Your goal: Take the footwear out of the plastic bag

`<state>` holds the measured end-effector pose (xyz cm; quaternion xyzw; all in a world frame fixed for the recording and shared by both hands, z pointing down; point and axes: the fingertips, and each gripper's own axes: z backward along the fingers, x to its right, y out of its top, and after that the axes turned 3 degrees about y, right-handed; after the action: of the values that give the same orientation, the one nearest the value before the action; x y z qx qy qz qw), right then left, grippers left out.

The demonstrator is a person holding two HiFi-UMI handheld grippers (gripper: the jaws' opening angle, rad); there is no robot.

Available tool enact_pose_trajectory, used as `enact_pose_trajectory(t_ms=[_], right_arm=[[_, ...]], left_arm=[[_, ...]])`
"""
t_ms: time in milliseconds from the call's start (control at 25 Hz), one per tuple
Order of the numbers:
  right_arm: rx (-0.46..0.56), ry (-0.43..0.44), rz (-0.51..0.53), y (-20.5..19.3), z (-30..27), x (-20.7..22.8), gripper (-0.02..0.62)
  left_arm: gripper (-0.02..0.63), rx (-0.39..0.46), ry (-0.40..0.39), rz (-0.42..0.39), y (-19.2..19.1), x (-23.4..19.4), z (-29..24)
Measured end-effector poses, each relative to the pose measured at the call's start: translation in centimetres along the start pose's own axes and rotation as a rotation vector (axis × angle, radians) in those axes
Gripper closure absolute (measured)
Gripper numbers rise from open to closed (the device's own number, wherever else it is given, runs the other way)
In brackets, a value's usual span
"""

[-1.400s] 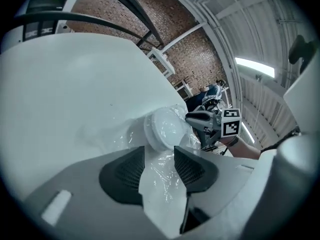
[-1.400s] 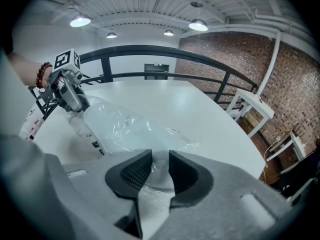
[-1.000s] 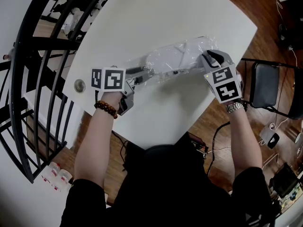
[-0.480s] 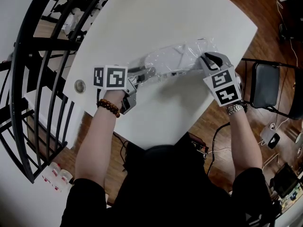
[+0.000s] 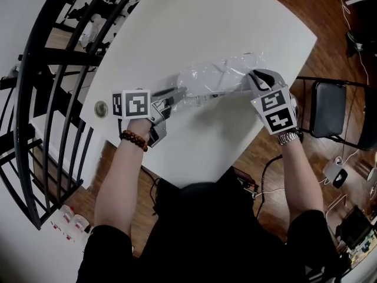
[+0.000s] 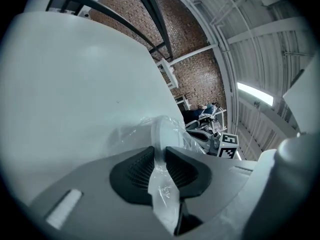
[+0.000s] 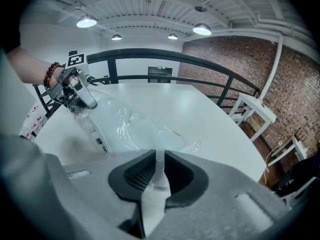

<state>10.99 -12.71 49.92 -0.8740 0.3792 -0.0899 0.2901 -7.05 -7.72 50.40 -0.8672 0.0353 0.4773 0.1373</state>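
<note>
- A white table (image 5: 206, 22) with rounded edges filled the middle of the head view.
- Brown wooden floor (image 5: 321, 10) lay around it.
- A black metal railing (image 7: 140, 52) curved past the table's far side.
- A black folding chair (image 5: 328, 108) stood near the table's right edge.
- A red brick wall (image 7: 245, 69) rose at one side.
- Round ceiling lamps (image 7: 86, 22) shone under a white ribbed ceiling (image 7: 150, 4).

Nothing is legible; the label (image 7: 97, 137) on the plastic bag (image 7: 135, 128) is too blurred.
</note>
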Motion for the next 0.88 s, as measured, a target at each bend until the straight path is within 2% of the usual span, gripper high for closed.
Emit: enact_pose_trajectory(t_ms=[880], right_arm=[[-0.023,-0.088,-0.019,-0.8,-0.3,2.3,0.561]], left_arm=[[0.529,0.122,-0.071,0.080,-0.5,0.2,4.8]])
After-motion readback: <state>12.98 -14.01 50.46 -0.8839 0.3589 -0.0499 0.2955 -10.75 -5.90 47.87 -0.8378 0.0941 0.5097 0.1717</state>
